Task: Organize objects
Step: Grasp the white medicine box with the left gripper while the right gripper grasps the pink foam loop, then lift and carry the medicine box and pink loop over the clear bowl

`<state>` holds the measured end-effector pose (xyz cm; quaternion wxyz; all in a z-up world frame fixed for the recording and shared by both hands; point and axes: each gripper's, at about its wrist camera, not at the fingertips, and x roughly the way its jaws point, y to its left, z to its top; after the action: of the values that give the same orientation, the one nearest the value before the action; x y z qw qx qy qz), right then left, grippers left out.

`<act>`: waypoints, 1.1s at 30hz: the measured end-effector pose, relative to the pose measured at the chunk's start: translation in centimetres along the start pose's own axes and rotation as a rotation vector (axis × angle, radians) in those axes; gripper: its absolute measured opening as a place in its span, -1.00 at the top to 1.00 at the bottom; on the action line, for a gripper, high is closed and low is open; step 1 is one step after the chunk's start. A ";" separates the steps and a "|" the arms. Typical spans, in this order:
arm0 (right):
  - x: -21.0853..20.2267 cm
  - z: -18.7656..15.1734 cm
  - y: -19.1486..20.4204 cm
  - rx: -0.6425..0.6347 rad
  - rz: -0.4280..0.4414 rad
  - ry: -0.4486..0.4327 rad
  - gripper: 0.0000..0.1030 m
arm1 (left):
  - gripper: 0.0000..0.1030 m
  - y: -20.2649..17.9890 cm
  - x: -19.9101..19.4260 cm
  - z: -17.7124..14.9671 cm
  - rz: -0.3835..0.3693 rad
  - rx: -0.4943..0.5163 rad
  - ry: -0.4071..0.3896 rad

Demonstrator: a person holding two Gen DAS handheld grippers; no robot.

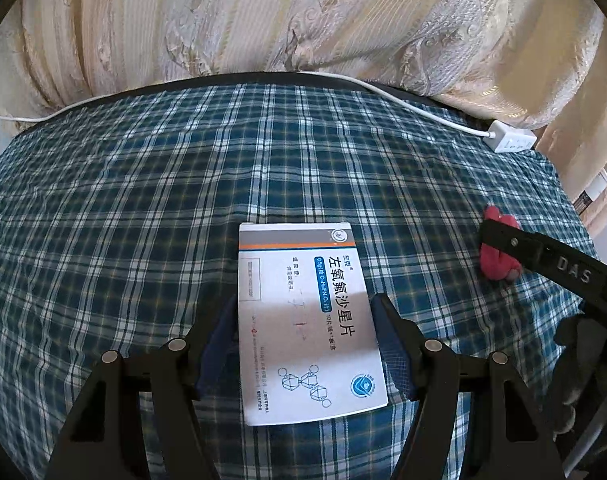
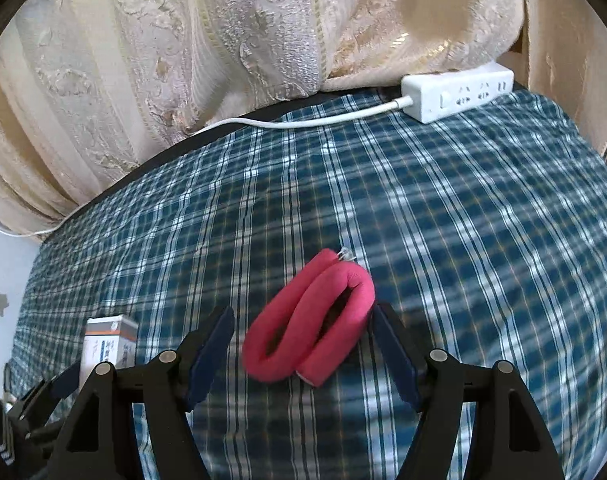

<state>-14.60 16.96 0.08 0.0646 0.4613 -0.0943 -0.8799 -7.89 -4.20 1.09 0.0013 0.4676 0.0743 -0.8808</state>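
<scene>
While the left hand-held gripper [image 1: 305,344] points steeply down at the plaid cloth [image 1: 143,200], a white medicine box [image 1: 309,320] lies flat between its two blue pads [image 1: 393,348], with its near half inside the jaws and its far end sticking out toward 12 o'clock; the right pad sits against the box's right edge and the left pad meets its left edge, so the jaws are set about box-wide, though whether they press on it I cannot tell. At 3 o'clock from the box, well apart from it, a red roll [image 1: 499,248] rests on the cloth, partly hidden by the black finger of the right hand-held gripper [image 1: 543,260]. In the right wrist view that right hand-held gripper [image 2: 303,340] stands wide over the roll [image 2: 311,320], a soft pink-red tube folded into loops with a small clear bit at its far tip; the right pad [image 2: 395,356] is touching or just beside the roll's right side, and the left pad stands clear of it with cloth showing between. At 9 o'clock of the roll the box [image 2: 107,344] shows again, with the left hand-held gripper's black frame at its near end. At 1 o'clock, along the far edge of the cloth, a white power strip [image 2: 459,92] lies with its cord [image 2: 303,122] running off toward 9 o'clock, in front of a cream curtain [image 2: 223,40]
</scene>
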 end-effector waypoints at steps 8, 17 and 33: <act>0.8 -0.1 1.5 -0.094 -0.112 -0.020 -0.31 | -0.34 -0.4 0.4 0.1 0.022 0.022 -0.005; -0.2 -1.2 1.0 -0.080 -0.098 -0.036 -0.25 | -0.41 -0.7 1.0 0.3 0.034 0.053 -0.012; -8.1 -6.5 -0.4 -0.005 -0.035 -0.150 -0.25 | -0.24 -1.0 0.1 0.2 0.017 0.100 -0.080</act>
<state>-4.70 18.31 2.85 0.0431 0.3953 -0.0889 -0.9132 -8.18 -3.24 1.23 -0.0118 0.4322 0.0262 -0.9013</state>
